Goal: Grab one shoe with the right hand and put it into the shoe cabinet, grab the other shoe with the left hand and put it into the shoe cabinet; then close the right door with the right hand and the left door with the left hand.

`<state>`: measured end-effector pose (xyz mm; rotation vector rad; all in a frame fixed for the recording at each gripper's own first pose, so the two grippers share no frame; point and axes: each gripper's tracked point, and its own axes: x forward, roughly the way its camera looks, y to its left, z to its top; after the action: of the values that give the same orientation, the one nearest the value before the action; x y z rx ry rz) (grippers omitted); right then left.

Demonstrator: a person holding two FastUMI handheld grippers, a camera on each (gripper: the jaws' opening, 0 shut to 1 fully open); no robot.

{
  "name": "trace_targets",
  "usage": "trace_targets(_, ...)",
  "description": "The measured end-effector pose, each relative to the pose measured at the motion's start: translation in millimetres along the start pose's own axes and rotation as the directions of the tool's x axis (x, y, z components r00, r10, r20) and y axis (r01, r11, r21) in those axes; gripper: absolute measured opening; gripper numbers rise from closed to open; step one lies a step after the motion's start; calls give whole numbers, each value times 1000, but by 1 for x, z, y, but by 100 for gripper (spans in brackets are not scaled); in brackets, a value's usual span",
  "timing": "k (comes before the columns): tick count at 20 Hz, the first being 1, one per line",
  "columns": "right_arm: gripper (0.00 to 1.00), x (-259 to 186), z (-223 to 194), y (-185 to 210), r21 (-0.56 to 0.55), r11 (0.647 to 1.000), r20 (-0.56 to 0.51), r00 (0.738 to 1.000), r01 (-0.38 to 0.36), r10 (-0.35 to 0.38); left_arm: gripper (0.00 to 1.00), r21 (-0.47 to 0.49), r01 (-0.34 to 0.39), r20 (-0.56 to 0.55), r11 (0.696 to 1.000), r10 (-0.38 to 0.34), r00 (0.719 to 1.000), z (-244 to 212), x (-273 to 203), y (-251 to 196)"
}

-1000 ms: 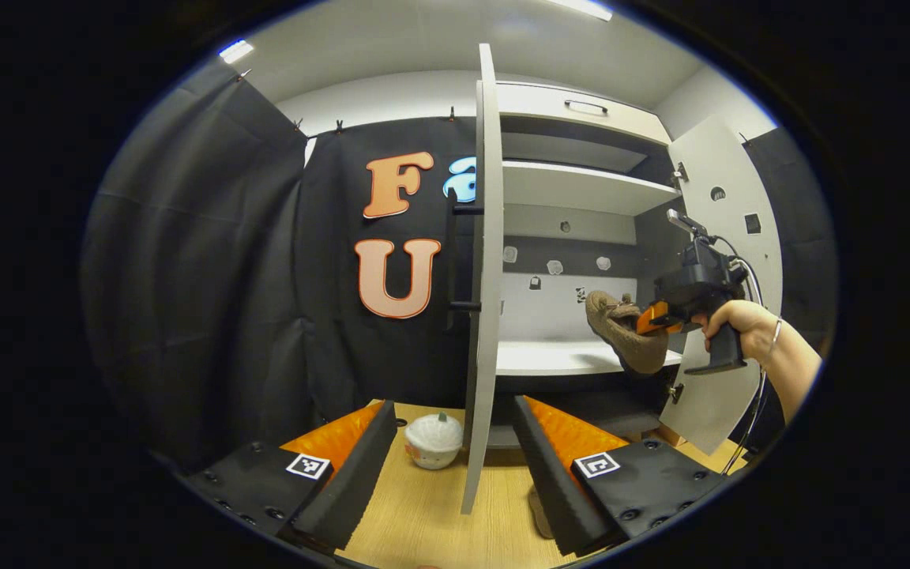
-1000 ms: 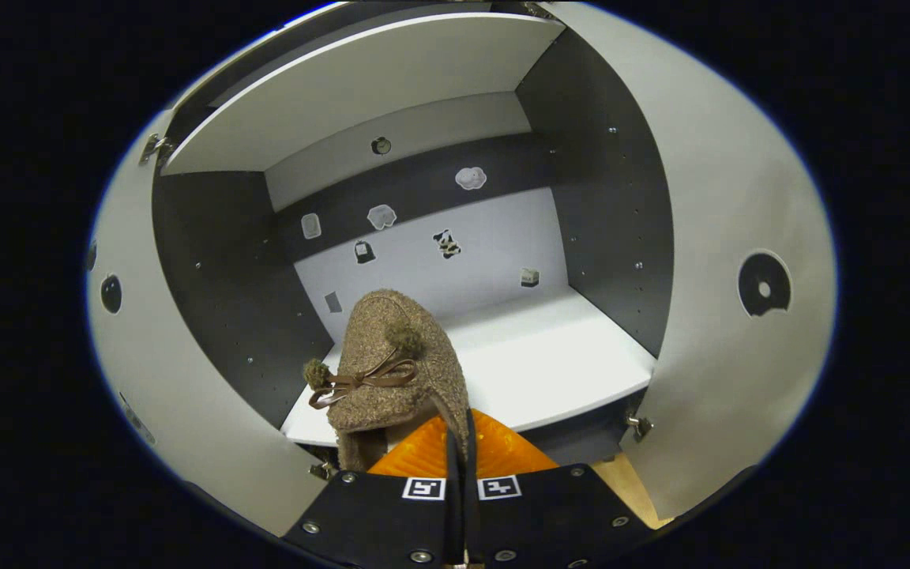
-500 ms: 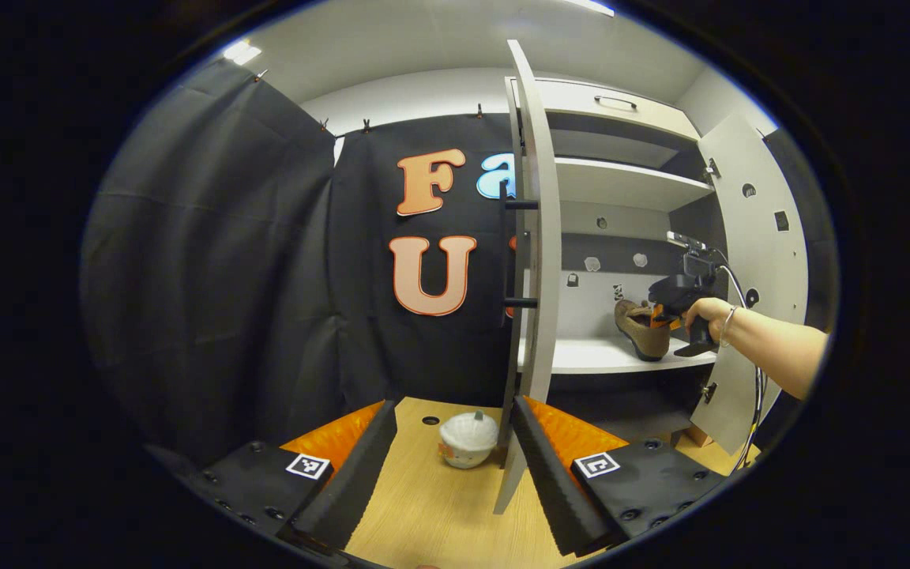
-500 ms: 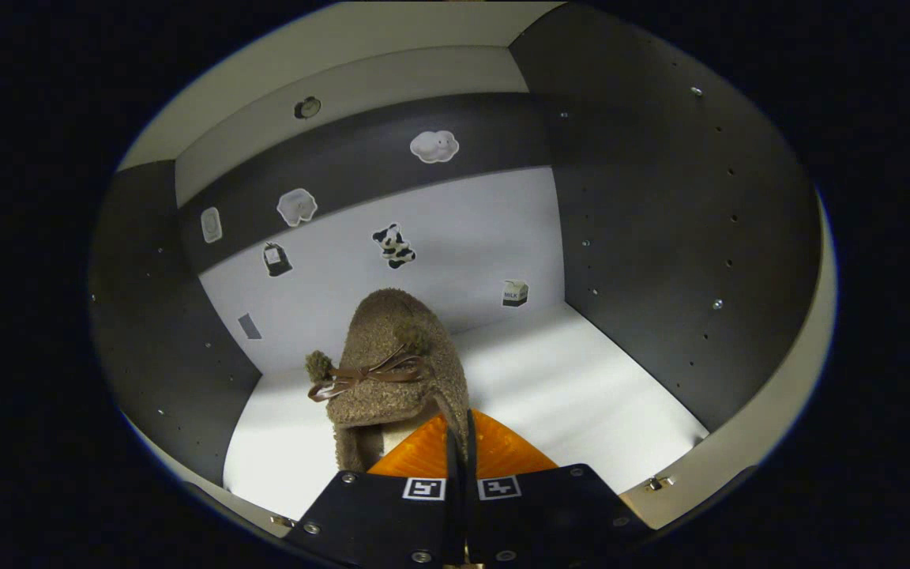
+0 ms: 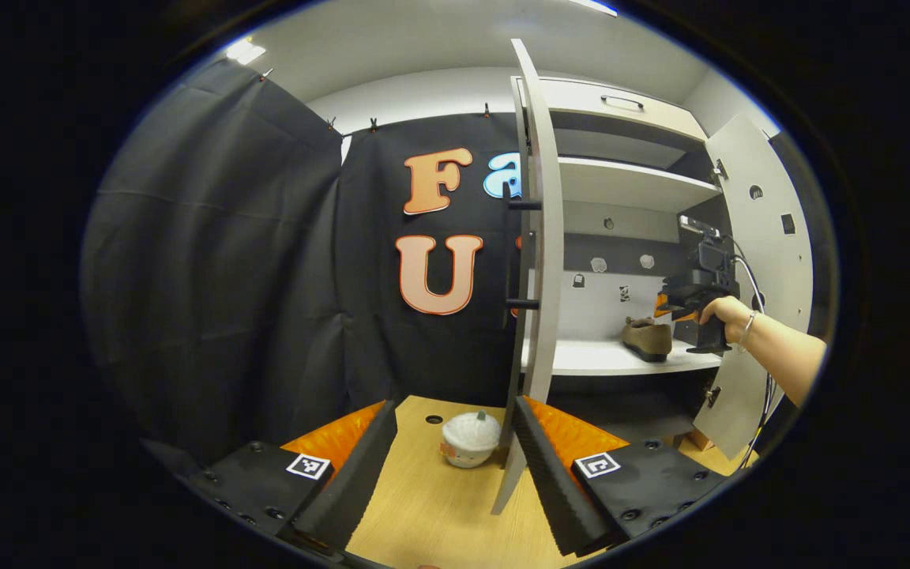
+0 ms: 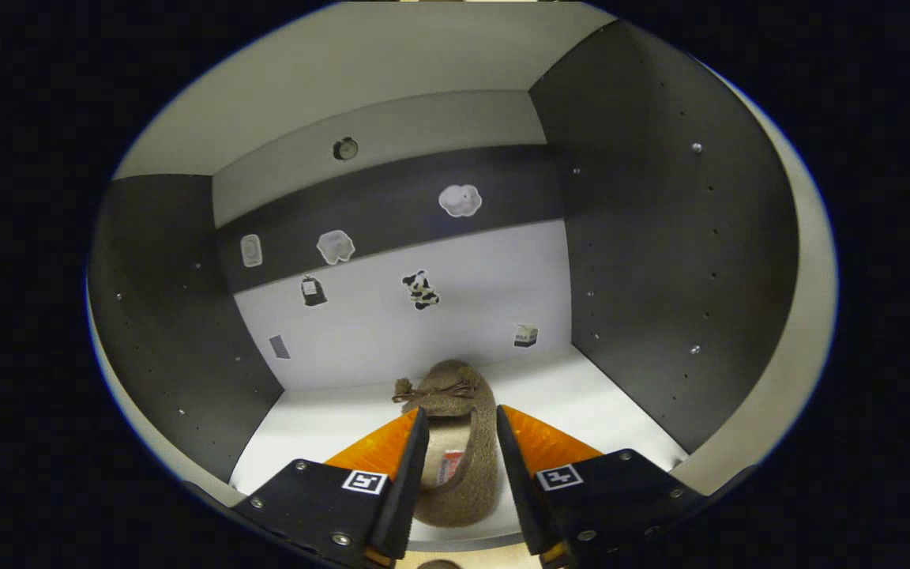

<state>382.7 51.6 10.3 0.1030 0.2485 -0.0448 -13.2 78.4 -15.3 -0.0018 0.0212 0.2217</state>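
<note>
We hold the left gripper (image 5: 451, 466) low and level, its two fingers (image 5: 352, 474) spread wide apart with nothing between them. Farther off in the left gripper view, our right hand (image 5: 720, 312) wraps the handle of the right gripper (image 5: 672, 304), the forearm (image 5: 783, 356) stretched forward from the right edge with a thin bracelet at the wrist. The right gripper points ahead and slightly downward. In the right gripper view, that gripper (image 6: 459, 466) has its fingers (image 6: 404, 482) parted, a clear gap standing between them, and neither finger presses on anything.
</note>
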Motion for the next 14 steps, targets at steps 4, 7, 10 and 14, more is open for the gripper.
trace_targets(4,83,-73,11,1,-38,999,101,994,-30,34,97,-19,72,-11,997,-72,997,-10,-1,-27)
trace_targets(7,99,-130,5,0,-67,996,149,986,-66,75,96,-17,145,-28,989,-145,989,-22,-2,-57)
trace_targets(10,92,-182,-12,-10,-80,993,165,981,-88,100,96,-30,215,-75,976,-217,973,-47,-4,-87)
trace_targets(14,92,-241,-42,-38,-92,994,192,978,-62,79,97,-25,301,-171,953,-301,938,-95,6,-127)
